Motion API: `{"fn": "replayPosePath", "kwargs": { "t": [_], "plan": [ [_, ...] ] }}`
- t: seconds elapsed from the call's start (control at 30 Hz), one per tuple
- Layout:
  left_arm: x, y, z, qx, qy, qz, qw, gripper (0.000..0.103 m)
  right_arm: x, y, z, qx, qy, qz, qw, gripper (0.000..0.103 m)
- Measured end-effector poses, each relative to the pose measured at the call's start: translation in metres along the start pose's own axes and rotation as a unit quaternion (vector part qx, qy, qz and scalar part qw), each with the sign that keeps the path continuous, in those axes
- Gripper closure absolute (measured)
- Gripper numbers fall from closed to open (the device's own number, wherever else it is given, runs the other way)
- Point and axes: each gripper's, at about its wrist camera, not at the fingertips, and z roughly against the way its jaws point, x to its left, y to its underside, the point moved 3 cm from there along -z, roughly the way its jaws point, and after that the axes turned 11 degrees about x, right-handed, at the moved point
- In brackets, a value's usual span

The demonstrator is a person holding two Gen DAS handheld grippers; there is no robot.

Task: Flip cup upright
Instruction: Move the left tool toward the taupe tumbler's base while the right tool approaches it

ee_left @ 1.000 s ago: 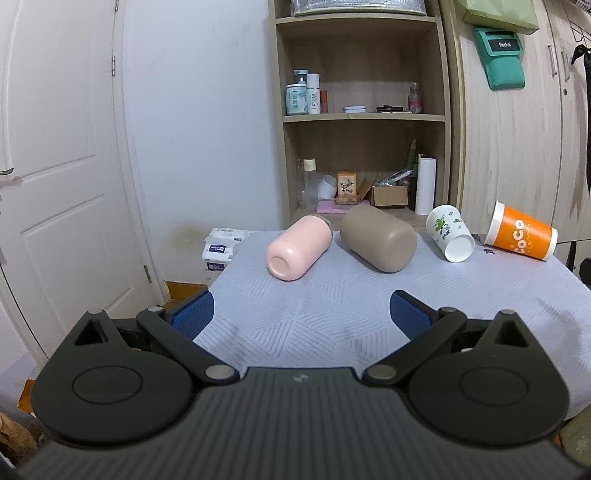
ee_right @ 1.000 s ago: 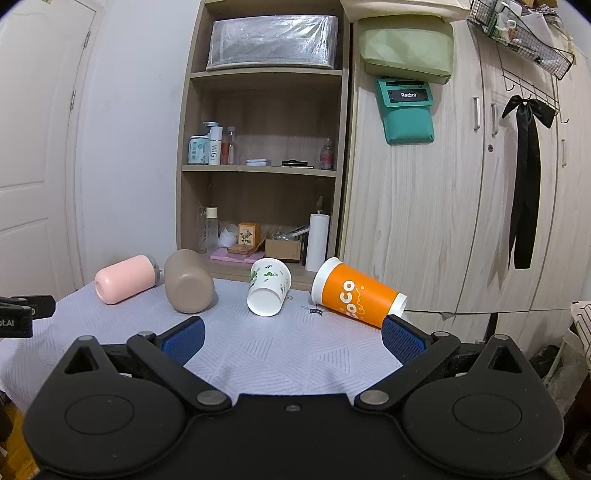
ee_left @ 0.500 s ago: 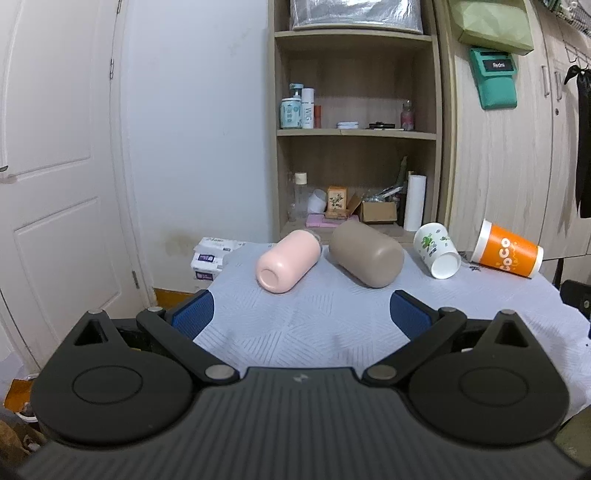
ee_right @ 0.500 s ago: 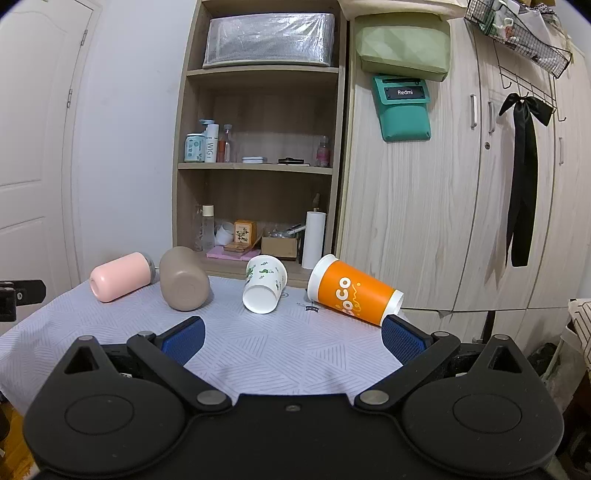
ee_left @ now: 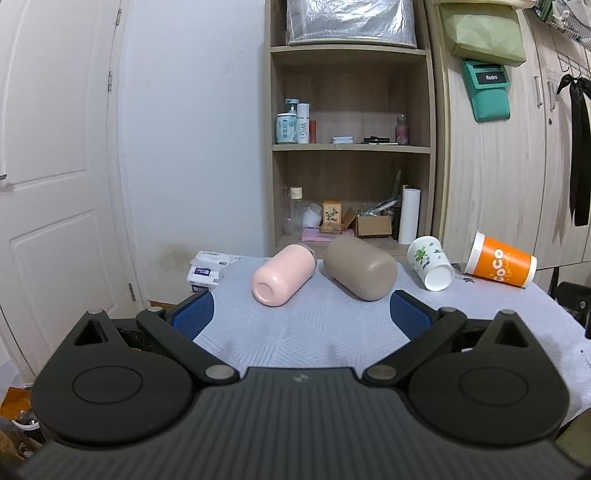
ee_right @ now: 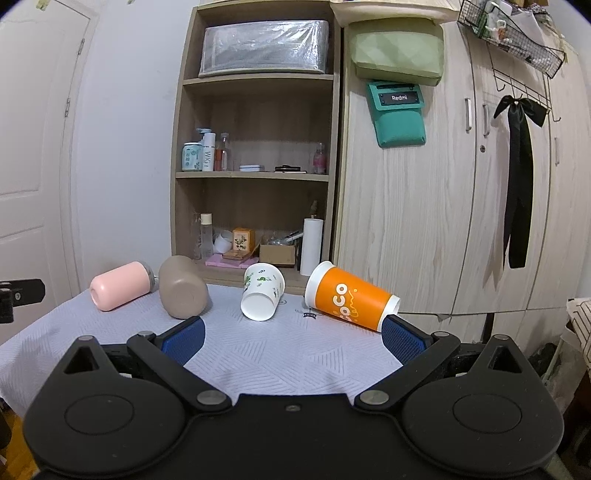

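Left wrist view: left gripper (ee_left: pixel 301 314) spread wide and empty, blue pads low over the near edge of the desk (ee_left: pixel 295 332) with its pale patterned cloth. Four cups lying on their sides in a row along the far edge. At 11 o'clock from the gripper, pink cup (ee_left: pixel 283 275), one recessed end turned toward the camera. At 12 to 1 o'clock, just beside it, tan cup (ee_left: pixel 360 272), rounded closed end forward. Further toward 2 o'clock, small white cup (ee_left: pixel 430 267) with green print, then orange cup (ee_left: pixel 500 265), white-rimmed, well apart from the white one. White packets (ee_left: pixel 205 271) at the desk's far-left corner, seen only from this side. Open shelf unit (ee_left: pixel 351 147) behind.

Right wrist view: right gripper (ee_right: pixel 291 338) likewise parted, holding nothing. Orange cup (ee_right: pixel 351 301) at 1 o'clock, its nearer end just above the right pad; whether touching it, hard to tell through the lens bend. White cup (ee_right: pixel 263 297) at 12 o'clock, tan cup (ee_right: pixel 181 288) and pink cup (ee_right: pixel 122 290) off toward 10 o'clock. Only here: black ribbon (ee_right: pixel 519 184) hanging on the wardrobe door at 2 o'clock, wire basket (ee_right: pixel 509 29) above it, and a dark gripper part (ee_right: pixel 18 297) at the left edge.
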Motion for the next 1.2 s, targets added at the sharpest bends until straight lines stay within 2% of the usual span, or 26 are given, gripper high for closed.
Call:
{"fn": "replayPosePath", "kwargs": {
  "t": [0.37,0.53,0.67,0.73,0.8,0.93,1.1,1.2],
  "plan": [
    [0.0,0.002,-0.006,0.023,-0.013,-0.003,0.9997,0.0,0.002,-0.001,-0.002,0.016,-0.02,0.004,1.0,0.0],
    [0.003,-0.008,-0.009,0.041,0.028,0.014,0.9987,0.0,0.006,-0.007,-0.001,0.015,-0.028,0.022,0.999,0.0],
    [0.005,-0.028,-0.016,0.054,0.057,0.018,0.9967,0.0,0.006,-0.016,-0.008,0.018,-0.083,0.033,0.996,0.0],
    [0.006,-0.037,-0.025,0.061,0.062,0.019,0.996,0.0,0.004,-0.024,-0.017,0.007,-0.135,0.028,0.99,0.0],
    [0.006,-0.047,-0.038,0.074,0.069,0.022,0.9946,0.0,0.01,-0.033,-0.028,0.012,-0.17,0.059,0.984,0.0],
    [0.0,-0.056,-0.072,0.106,0.098,0.038,0.9887,0.0,0.026,-0.052,-0.056,0.044,-0.198,0.113,0.973,0.0],
    [-0.005,-0.062,-0.117,0.134,0.113,0.067,0.9822,0.0,0.044,-0.072,-0.104,0.109,-0.25,0.175,0.946,0.0],
    [-0.003,-0.062,-0.142,0.142,0.123,0.093,0.9778,0.002,0.053,-0.078,-0.124,0.125,-0.276,0.186,0.935,0.0]
  ]
}}
